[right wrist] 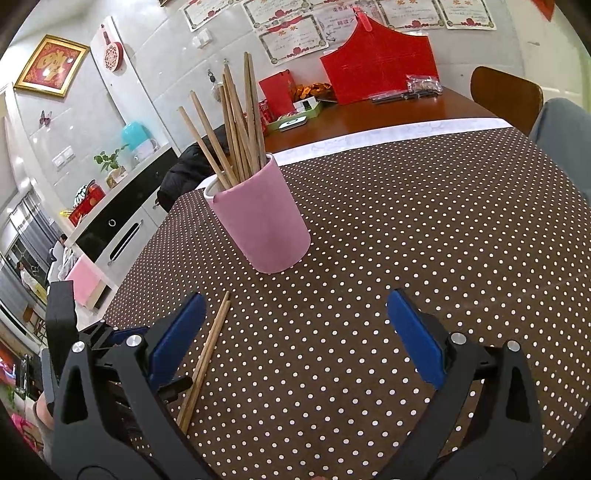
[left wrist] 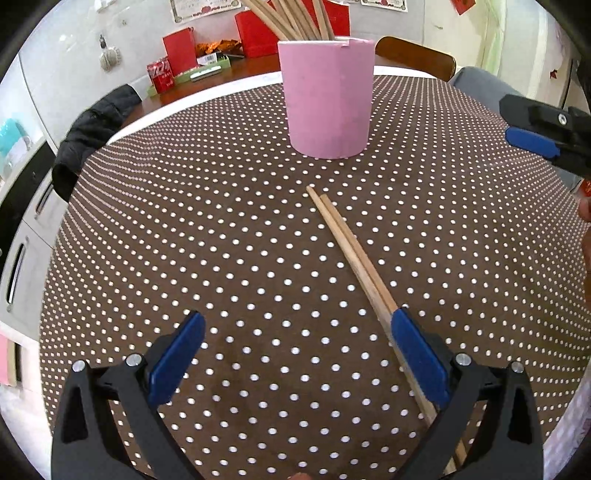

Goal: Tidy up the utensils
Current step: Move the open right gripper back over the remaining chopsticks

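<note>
A pink cup [left wrist: 327, 98] holding several wooden chopsticks [left wrist: 295, 18] stands upright on the dotted brown tablecloth [left wrist: 221, 240]. Two loose chopsticks [left wrist: 351, 247] lie side by side in front of it, pointing toward the cup. My left gripper [left wrist: 295, 325] is open just above the cloth, and the pair runs under its right finger [left wrist: 417, 354]. In the right wrist view the same cup [right wrist: 262, 218] and its chopsticks [right wrist: 236, 125] sit ahead to the left, with the loose pair [right wrist: 207, 354] beside the left finger [right wrist: 181, 336]. My right gripper [right wrist: 295, 306] is open and holds nothing.
The right gripper's blue-padded tip [left wrist: 535, 140] shows at the right edge of the left wrist view. Behind the cloth is a wooden tabletop [right wrist: 388, 110] with red boxes [right wrist: 380, 70] and a green tray [right wrist: 295, 118]. A dark jacket [left wrist: 96, 129] hangs at the table's left; a chair back [right wrist: 506, 96] stands far right.
</note>
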Demonstrator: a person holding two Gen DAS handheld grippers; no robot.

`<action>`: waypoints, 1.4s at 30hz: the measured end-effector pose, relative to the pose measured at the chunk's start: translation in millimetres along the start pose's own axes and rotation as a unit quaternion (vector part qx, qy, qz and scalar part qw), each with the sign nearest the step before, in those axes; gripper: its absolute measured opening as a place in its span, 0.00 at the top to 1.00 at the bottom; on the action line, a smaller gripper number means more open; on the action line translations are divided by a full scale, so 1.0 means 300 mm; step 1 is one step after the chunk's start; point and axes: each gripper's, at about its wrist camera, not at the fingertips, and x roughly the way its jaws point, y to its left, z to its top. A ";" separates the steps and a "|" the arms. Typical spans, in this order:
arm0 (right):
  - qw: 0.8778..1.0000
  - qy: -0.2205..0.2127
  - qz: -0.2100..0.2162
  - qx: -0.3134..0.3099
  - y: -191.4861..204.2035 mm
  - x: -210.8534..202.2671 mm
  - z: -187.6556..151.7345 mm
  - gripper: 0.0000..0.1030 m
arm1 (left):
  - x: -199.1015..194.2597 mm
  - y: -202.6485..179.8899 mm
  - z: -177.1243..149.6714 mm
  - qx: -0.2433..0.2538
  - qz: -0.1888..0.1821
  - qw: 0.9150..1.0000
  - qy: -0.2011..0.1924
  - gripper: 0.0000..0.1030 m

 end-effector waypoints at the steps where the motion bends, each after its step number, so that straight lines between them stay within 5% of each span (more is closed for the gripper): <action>1: 1.000 0.001 0.000 0.000 0.000 0.002 -0.001 0.06 | 0.004 0.002 0.002 -0.002 -0.002 1.000 0.001 0.04; 13: 0.999 0.036 0.006 -0.025 0.049 0.038 -0.026 0.06 | 0.039 0.003 0.001 -0.012 0.019 1.000 -0.003 0.04; 17: 0.992 0.107 -0.004 -0.073 0.101 0.099 -0.071 0.06 | 0.042 0.023 0.005 -0.019 0.011 1.000 0.001 0.04; 22: 0.967 0.195 -0.001 -0.162 0.223 0.169 -0.189 0.06 | 0.049 0.086 0.017 -0.031 0.023 0.999 0.005 0.04; 30: 0.956 0.196 0.003 -0.219 0.352 0.181 -0.292 0.08 | 0.065 0.188 0.033 -0.039 0.022 0.999 0.012 0.04; 37: 0.931 0.200 -0.034 -0.305 0.370 0.149 -0.308 0.15 | 0.068 0.165 0.030 -0.034 0.022 0.999 0.011 0.04; 42: 0.942 0.194 -0.054 -0.270 0.276 0.145 -0.262 0.20 | 0.068 0.117 0.027 -0.030 0.017 0.999 0.003 0.04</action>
